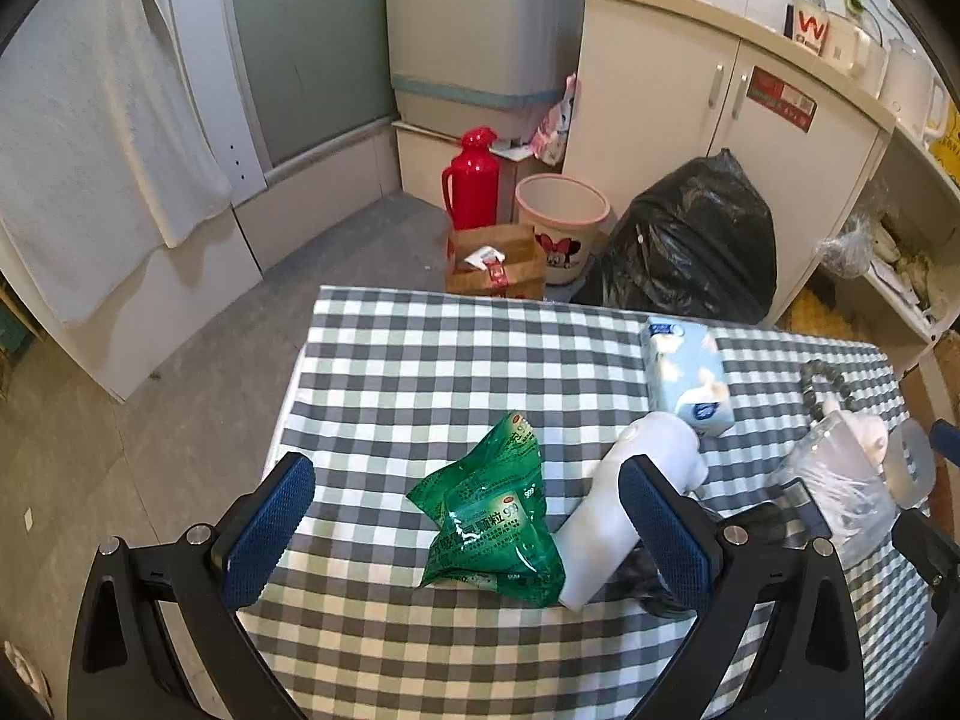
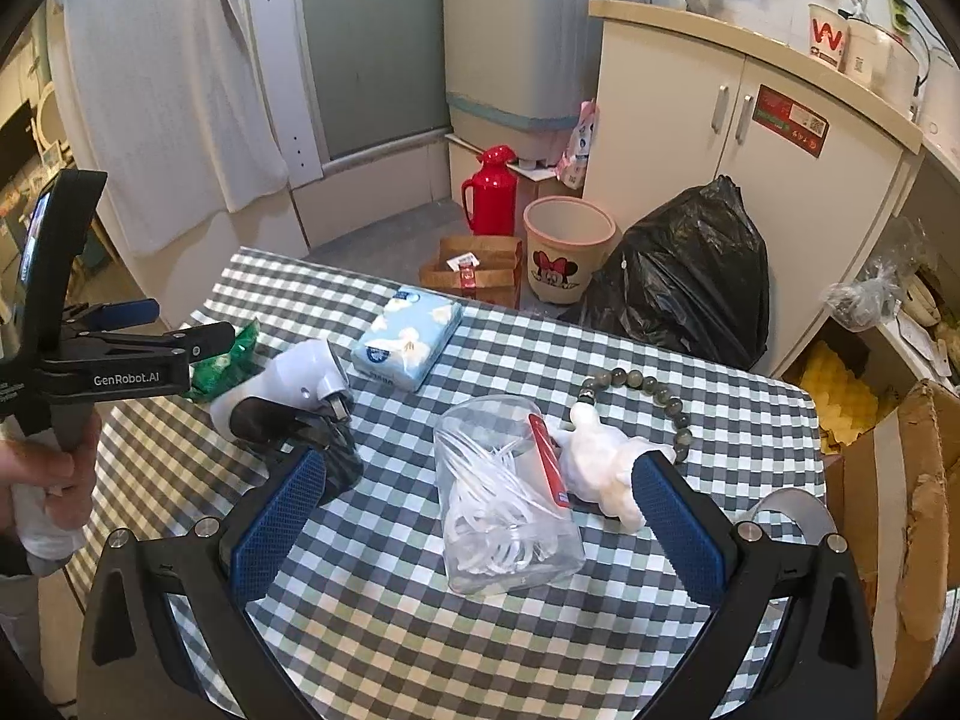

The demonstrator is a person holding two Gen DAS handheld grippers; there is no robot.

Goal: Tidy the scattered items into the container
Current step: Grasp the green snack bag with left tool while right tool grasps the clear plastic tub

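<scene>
Hovering with its blue pads spread wide and empty, the left gripper [image 1: 465, 519] frames the green sachet pack [image 1: 489, 531], which lies crumpled on the checked tablecloth [image 1: 420, 360]. Just to its right the white hair dryer [image 1: 630, 498] touches the pack's edge, so a closing pad could likely catch the dryer's barrel instead, or pinch only slippery foil and let the pack slide out. Further right lies the blue tissue pack [image 1: 687, 378], apart from both.

The right gripper [image 2: 480, 522] is also wide open and holds nothing; between its pads sits the clear plastic container [image 2: 504, 498], lying on its side with white cable inside and a red-edged card at its mouth. Lying so, it seems prone to roll or spill if nudged. A white plush toy [image 2: 600, 468] and a bead bracelet [image 2: 648, 396] rest just beside it.

Only the right wrist view shows the dryer's black cord [image 2: 324, 450], the person's hand [image 2: 54, 480] on the left tool's handle, and the torn cardboard box [image 2: 918, 510] past the table's edge. The left wrist view alone shows the sachet pack whole.
</scene>
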